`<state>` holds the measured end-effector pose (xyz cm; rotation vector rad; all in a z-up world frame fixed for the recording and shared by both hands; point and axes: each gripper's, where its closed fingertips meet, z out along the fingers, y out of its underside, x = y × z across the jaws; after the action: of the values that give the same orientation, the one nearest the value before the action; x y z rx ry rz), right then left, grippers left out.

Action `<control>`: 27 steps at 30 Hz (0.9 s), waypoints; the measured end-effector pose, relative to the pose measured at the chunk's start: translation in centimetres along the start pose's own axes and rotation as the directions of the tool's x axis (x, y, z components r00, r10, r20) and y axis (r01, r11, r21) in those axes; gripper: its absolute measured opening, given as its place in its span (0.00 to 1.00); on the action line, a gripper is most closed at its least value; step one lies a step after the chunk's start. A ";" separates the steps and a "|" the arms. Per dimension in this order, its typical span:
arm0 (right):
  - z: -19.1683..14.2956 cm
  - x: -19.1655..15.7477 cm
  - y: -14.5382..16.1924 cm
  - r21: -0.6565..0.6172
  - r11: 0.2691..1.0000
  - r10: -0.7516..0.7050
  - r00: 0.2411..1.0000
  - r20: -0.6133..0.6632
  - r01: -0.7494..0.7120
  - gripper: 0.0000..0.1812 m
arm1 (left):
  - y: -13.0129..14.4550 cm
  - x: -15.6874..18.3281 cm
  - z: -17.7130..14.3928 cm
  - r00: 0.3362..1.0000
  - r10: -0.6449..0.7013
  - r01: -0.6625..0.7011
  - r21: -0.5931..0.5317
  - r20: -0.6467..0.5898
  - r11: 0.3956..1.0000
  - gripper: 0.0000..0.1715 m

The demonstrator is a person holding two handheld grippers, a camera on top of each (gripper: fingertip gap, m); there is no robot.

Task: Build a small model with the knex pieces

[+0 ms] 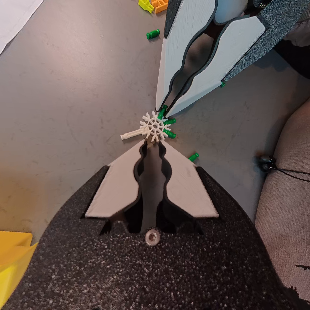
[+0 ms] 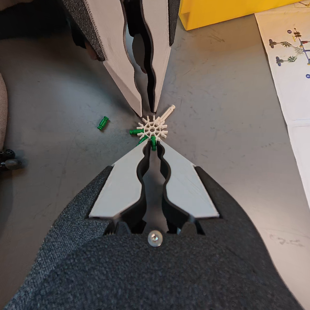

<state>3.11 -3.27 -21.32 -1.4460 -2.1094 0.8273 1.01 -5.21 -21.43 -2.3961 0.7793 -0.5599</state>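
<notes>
A white snowflake-shaped connector lies flat on the grey table, also in the right wrist view. A white rod and two short green rods are plugged into it. My left gripper is closed on the connector's near rim; in the right wrist view it comes in from the top. My right gripper is shut on a third green rod that sits at a slot of the connector. In the left wrist view it reaches in from the upper right.
Loose green rods lie on the table. A yellow box stands behind, a printed sheet lies at the right. Orange and yellow-green pieces lie far back. A black corded object rests by a grey cushion. Both grippers' tips are close together, under 4 cm apart.
</notes>
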 end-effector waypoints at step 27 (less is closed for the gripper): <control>-0.2 0.9 -0.7 0.058 0.997 0.049 0.999 -0.008 -0.048 0.00 | 0.1 -0.8 0.2 1.000 0.007 -0.007 0.017 0.017 1.000 0.08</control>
<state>2.49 -2.56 -20.64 -1.4733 -2.0339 0.8902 0.44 -4.68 -21.84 -2.3789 0.7729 -0.5406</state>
